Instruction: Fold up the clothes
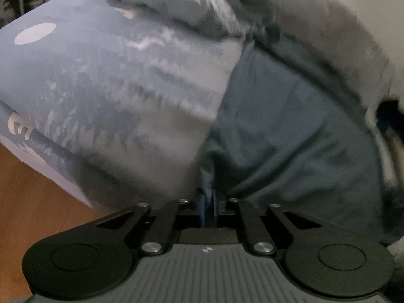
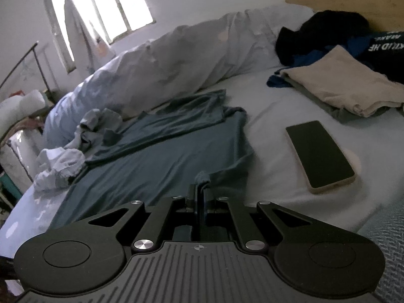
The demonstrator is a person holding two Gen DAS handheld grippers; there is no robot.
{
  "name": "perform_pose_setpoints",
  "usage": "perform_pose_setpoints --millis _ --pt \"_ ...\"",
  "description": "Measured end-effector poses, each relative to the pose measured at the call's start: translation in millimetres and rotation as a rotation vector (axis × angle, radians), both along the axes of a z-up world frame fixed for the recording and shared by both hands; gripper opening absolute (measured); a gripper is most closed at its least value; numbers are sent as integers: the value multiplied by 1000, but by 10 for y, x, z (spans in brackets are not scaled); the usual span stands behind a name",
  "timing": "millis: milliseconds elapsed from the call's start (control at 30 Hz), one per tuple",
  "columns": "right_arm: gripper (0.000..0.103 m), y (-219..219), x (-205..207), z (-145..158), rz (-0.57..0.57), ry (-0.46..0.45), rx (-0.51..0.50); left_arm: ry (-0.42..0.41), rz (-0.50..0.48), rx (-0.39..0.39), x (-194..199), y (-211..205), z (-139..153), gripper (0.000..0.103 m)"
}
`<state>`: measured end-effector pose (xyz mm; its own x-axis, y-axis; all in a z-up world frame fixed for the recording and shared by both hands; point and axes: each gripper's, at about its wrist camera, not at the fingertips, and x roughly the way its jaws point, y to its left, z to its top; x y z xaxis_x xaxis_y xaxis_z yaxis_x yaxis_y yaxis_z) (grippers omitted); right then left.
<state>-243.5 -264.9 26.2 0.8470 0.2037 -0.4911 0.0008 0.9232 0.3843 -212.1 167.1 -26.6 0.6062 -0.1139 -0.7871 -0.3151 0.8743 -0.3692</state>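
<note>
A dark teal shirt [image 2: 161,151] lies spread on the white bed sheet [image 2: 272,116] in the right wrist view. My right gripper [image 2: 200,189] is shut on the shirt's near edge, with a small tuft of cloth sticking up between the fingers. In the left wrist view the same teal shirt [image 1: 290,131] fills the right half of the frame. My left gripper [image 1: 209,199] is shut on a fold of its edge, close to the bed's side.
A phone [image 2: 319,155] lies on the sheet right of the shirt. Folded beige clothes [image 2: 341,85] and dark clothes [image 2: 325,35] sit at the back right. Crumpled grey and white garments [image 2: 75,141] lie left, a rolled duvet [image 2: 176,68] behind. Wooden floor [image 1: 30,202] shows below the patterned bedding [image 1: 113,88].
</note>
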Motion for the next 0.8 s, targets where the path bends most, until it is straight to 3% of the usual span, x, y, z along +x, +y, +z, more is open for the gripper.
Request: perform_pose_setpoints --millis 267,500,800 --pt "5 -125 -60 43 -24 -6 26 -171 194 -264 -185 361 370 10" --pt "5 -373 -280 282 -68 -50 58 -385 196 -448 -250 301 887 10" --pt "1 -996 -684 654 -209 -151 271 -589 193 -601 -479 302 1294 4"
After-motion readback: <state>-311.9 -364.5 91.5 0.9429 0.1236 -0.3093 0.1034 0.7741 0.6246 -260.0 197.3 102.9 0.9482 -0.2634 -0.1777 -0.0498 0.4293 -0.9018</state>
